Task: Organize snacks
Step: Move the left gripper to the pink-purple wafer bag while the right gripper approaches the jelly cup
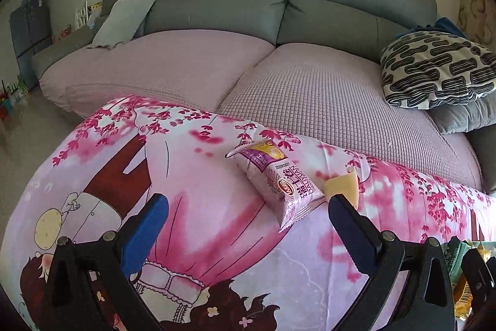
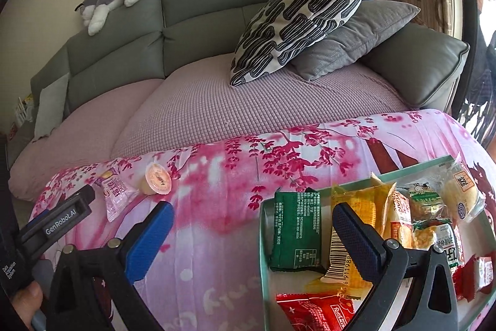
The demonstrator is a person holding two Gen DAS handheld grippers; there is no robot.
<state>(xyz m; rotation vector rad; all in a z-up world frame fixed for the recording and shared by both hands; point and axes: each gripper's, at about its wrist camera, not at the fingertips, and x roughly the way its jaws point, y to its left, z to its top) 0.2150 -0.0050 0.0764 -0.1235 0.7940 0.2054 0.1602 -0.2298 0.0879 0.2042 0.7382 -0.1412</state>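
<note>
Left tool (image 1: 248,208): spread wide, holding nothing, poised low over the floral cloth (image 1: 192,176) covering the bench, aimed toward the sofa (image 1: 310,89).

Right tool (image 2: 252,227): likewise spread wide and unloaded, one finger over the cloth, the other above the tray (image 2: 266,238).

Purple snack packet (image 1: 279,179): flat on the cloth, just ahead of the left tool and nearer its right finger. Long axis diagonal, one crimped end toward the sofa, the other toward the tool.

Jelly cup (image 1: 342,186): just beside the packet's near end, foil lid facing sideways, apparently tipped over; contact between them cannot be told.

Tray: pale green, on the right of the bench, already stocked with a green packet (image 2: 294,231), yellow, red and clear-wrapped snacks.

Risks, judged: the packet sits off-centre between the fingers, so closing could pinch only a crimp and let it slip; the right finger could nudge the cup and roll it toward the bench edge.
</note>
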